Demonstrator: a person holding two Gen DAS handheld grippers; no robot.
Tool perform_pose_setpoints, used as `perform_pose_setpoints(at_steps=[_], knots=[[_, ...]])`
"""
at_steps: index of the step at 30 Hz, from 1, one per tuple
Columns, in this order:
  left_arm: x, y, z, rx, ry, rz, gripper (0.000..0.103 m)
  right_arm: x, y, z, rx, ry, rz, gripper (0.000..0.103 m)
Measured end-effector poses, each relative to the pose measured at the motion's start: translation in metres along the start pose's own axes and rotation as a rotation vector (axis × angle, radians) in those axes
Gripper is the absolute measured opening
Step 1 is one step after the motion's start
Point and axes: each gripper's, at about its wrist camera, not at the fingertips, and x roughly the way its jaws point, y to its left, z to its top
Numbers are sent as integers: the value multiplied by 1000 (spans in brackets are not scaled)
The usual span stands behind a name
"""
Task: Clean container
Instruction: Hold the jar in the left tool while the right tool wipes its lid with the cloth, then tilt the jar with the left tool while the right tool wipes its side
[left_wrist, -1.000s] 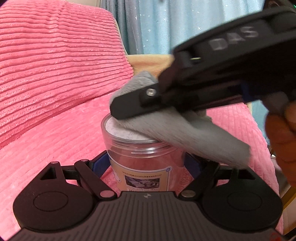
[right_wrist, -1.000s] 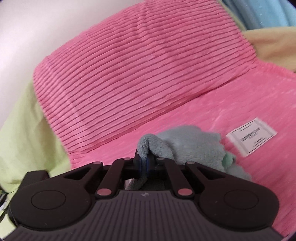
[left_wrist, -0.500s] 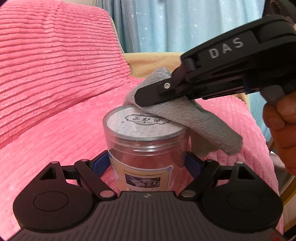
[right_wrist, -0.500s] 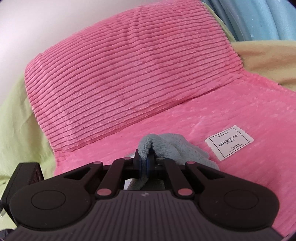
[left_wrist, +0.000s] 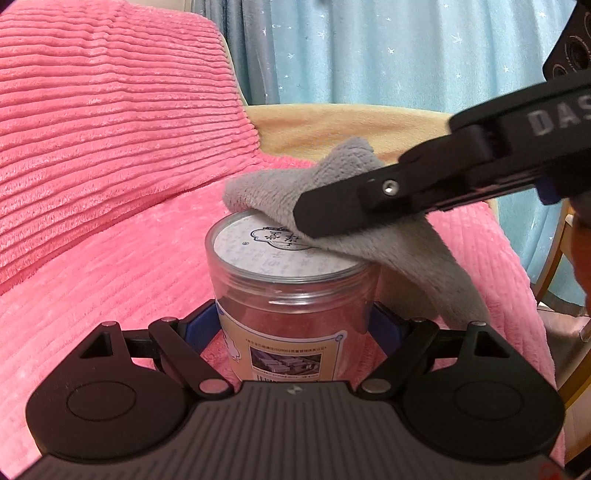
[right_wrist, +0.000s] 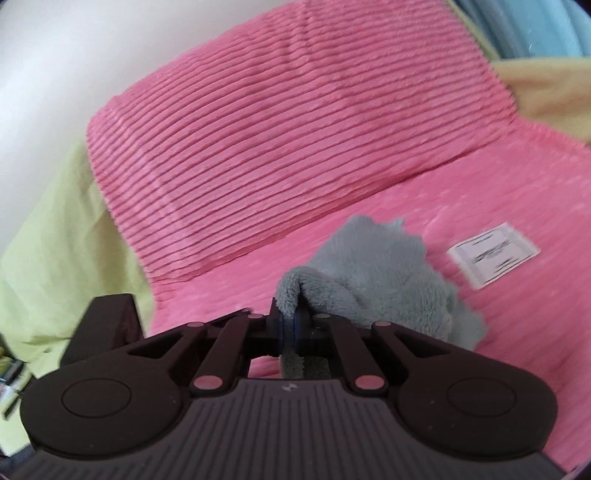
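A clear plastic container (left_wrist: 291, 306) with a printed white lid and a paper label stands on the pink cover, and my left gripper (left_wrist: 295, 325) is shut on its sides. A grey fluffy cloth (left_wrist: 369, 225) lies over the lid's far right edge and hangs down the right side. My right gripper (left_wrist: 314, 218) comes in from the right, shut on that cloth, with its tip over the lid. In the right wrist view the cloth (right_wrist: 373, 280) bulges out ahead of the right gripper (right_wrist: 290, 321); the container is hidden there.
A pink ribbed cushion (left_wrist: 103, 122) rises at the left behind the pink cover (left_wrist: 110, 288). Blue star-print curtains (left_wrist: 388, 51) hang at the back. A white label (right_wrist: 493, 258) is sewn on the cover. A hand (left_wrist: 580, 251) and a wooden chair leg (left_wrist: 550, 258) are at the far right.
The right gripper with the cloth has slid right and back across the lid, uncovering most of the printed top. The left gripper and container stay put.
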Motion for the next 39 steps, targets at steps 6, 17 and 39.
perform_pose_setpoints(at_steps=[6, 17, 39], knots=[[-1, 1, 0, -5, -3, 1, 85, 4, 1, 0, 21, -2, 26, 2], [-4, -4, -1, 11, -3, 8, 84, 1, -12, 6, 5, -87, -125, 2], [-4, -5, -1, 17, 6, 13, 84, -1, -5, 0, -15, -60, -81, 2]])
